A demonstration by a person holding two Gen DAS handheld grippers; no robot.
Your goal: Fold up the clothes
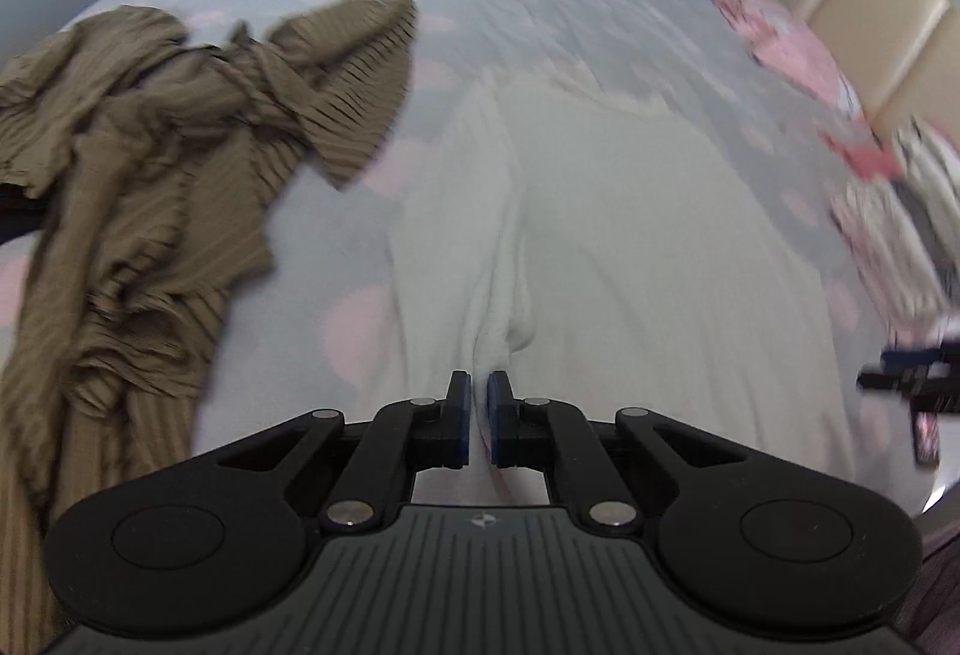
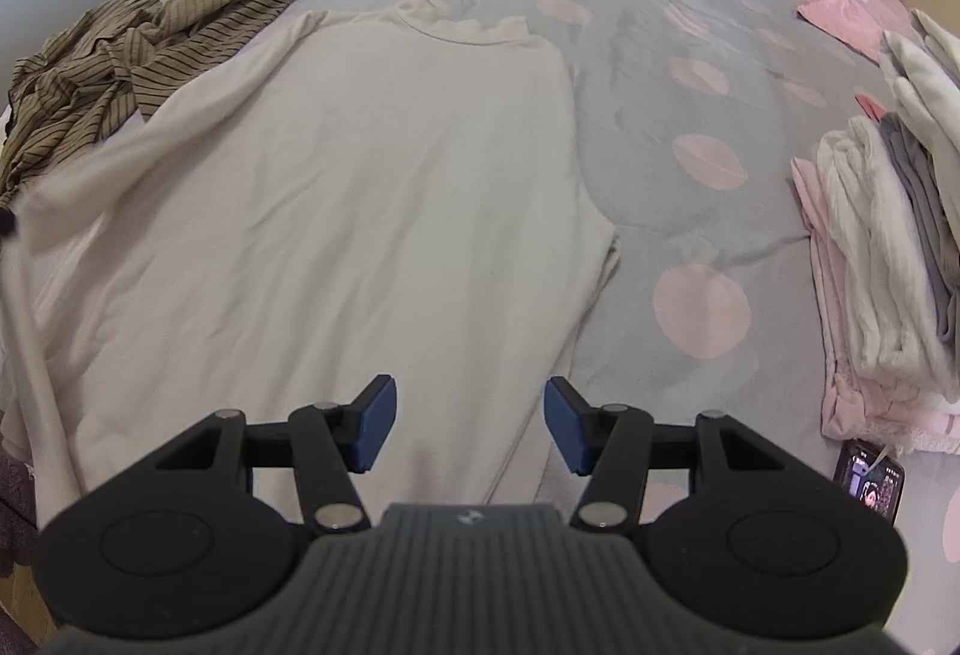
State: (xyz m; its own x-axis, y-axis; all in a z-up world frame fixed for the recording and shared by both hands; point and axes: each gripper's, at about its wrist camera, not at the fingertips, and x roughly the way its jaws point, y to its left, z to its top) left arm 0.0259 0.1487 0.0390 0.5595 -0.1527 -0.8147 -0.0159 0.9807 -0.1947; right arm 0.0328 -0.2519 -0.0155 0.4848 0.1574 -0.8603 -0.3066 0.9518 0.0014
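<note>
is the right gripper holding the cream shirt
No, the right gripper is open above the cream shirt, its blue pads apart with no cloth between them.

1. Soft, even daylight is filling both views, with no glare showing.
2. Motion blur is smearing the left wrist view, worst along the right edge, where the folded pile (image 1: 918,211) is streaking.
3. The right wrist view is holding sharp; the cream shirt (image 2: 336,187) is showing crisp creases.
4. Fisheye distortion is bowing the bedspread (image 2: 660,126) and darkening the frame corners.
5. Faint shadows are sitting under the right gripper (image 2: 469,424) at lower centre.
</note>
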